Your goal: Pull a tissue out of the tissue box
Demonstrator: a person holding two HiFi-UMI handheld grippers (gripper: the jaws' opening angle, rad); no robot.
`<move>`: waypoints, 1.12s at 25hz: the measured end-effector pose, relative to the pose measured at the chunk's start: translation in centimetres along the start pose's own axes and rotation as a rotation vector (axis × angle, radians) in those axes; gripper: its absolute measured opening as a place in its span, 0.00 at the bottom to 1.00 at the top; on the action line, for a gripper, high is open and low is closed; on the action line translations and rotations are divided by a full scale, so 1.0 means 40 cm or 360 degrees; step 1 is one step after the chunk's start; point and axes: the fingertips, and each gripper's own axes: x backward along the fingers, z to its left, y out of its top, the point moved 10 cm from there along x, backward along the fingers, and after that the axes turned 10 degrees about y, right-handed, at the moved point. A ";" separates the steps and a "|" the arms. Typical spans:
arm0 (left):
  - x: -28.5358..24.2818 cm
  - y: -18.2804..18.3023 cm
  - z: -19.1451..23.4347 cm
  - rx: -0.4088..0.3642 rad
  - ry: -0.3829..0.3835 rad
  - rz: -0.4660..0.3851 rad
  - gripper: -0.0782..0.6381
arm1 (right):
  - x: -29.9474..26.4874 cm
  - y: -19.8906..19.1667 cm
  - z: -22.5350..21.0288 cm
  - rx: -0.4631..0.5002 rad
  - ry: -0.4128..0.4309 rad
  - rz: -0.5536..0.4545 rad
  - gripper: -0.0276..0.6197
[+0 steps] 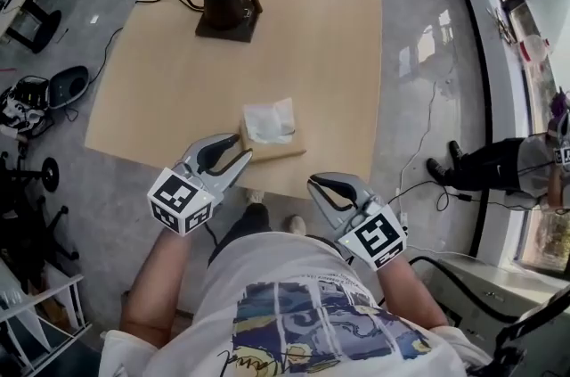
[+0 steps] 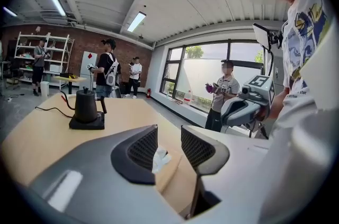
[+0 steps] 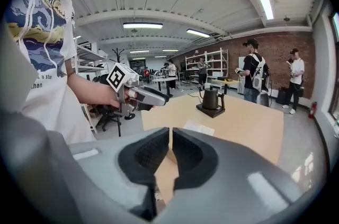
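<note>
Left claw (image 1: 242, 149) gapes empty, tissue (image 1: 269, 120) just ahead of its tips; best pinch the raised fold, lift straight; right claw (image 1: 314, 184), closed and empty, hangs off to its right.

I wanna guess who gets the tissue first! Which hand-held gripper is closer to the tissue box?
Left. The left hand-held gripper has its tips right beside the tissue box, at its near left corner. The right hand-held gripper hangs off the table, past its near edge.
</note>
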 end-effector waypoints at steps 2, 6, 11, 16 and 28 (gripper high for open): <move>-0.040 -0.005 0.056 -0.0003 -0.0021 0.0029 0.32 | -0.012 0.005 -0.012 -0.0023 -0.0046 0.0007 0.06; -0.120 -0.021 0.147 -0.0018 -0.0121 0.0102 0.34 | -0.026 0.009 -0.019 -0.0084 -0.0159 0.0030 0.06; -0.211 -0.042 0.228 0.0039 -0.0255 0.0147 0.37 | -0.038 0.016 -0.024 -0.0127 -0.0262 0.0038 0.06; -0.307 -0.080 0.269 0.0033 -0.0414 0.0267 0.38 | -0.045 0.025 -0.022 -0.0223 -0.0373 0.0051 0.06; -0.452 -0.160 0.264 0.0101 -0.0832 0.0516 0.41 | -0.025 -0.015 -0.019 -0.0355 -0.0553 0.0118 0.06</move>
